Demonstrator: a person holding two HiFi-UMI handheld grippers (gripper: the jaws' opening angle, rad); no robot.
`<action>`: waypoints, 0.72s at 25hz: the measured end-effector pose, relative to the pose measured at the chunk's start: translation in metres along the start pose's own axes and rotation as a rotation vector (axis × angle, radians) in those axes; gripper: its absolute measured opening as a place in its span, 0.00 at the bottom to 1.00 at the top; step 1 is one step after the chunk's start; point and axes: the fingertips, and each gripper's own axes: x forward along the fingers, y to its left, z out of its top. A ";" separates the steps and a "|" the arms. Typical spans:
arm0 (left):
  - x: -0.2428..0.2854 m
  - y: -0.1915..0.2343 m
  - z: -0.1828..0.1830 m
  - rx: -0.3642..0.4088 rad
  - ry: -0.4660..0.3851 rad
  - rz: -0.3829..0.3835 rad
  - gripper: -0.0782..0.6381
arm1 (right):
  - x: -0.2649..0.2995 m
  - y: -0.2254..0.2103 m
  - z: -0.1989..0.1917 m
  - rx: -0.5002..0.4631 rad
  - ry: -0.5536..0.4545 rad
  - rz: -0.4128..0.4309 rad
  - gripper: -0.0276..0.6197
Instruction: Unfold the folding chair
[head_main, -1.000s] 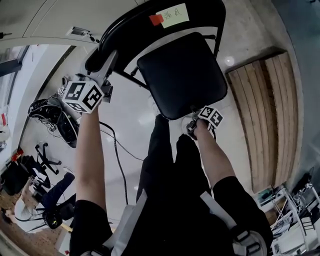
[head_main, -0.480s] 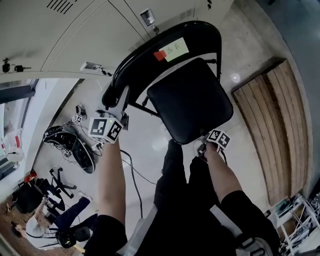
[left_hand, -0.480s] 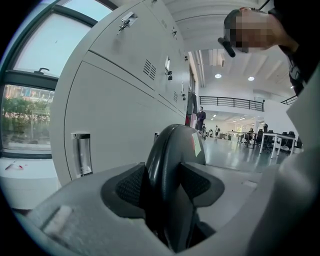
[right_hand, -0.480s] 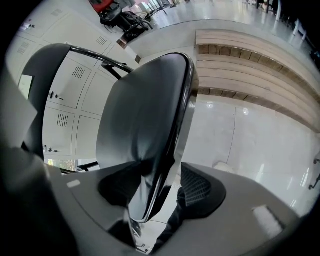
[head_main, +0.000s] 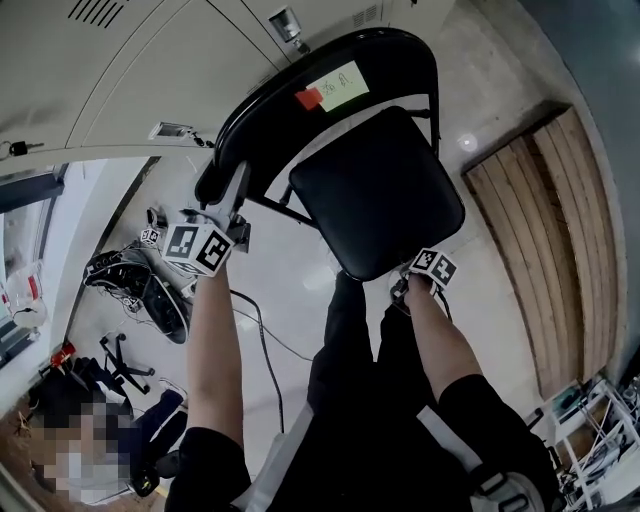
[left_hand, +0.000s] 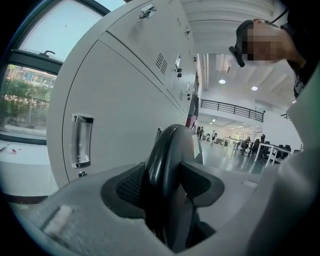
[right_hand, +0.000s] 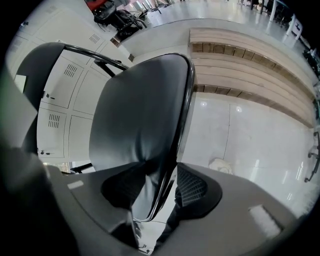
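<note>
1. The left gripper (left_hand: 165, 185) is clamped on the curved edge of the black backrest (left_hand: 170, 145).
2. The right gripper (right_hand: 159, 187), its jaws having just been closing, pinches the front rim of the seat (right_hand: 135, 115).
3. The folding chair (head_main: 375, 190) stands on the pale floor (head_main: 280, 270) before grey lockers (head_main: 130, 70), their doors shut.

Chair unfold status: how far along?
Done: the seat looks swung out from the backrest, roughly level. In hand: the left gripper is clamped on the backrest's edge. The right gripper, whose jaws have just been closing, pinches the seat's front edge. Left: probably press the seat fully open, then release both.
</note>
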 end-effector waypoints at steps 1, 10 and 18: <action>0.002 0.001 -0.001 -0.001 0.000 -0.001 0.42 | 0.002 -0.002 0.000 -0.005 -0.002 -0.002 0.35; 0.009 0.011 -0.011 0.035 -0.039 0.032 0.43 | 0.016 -0.014 -0.003 -0.094 0.020 -0.070 0.35; 0.012 0.011 -0.013 0.042 -0.101 0.034 0.43 | 0.021 -0.019 -0.001 -0.127 0.021 -0.063 0.37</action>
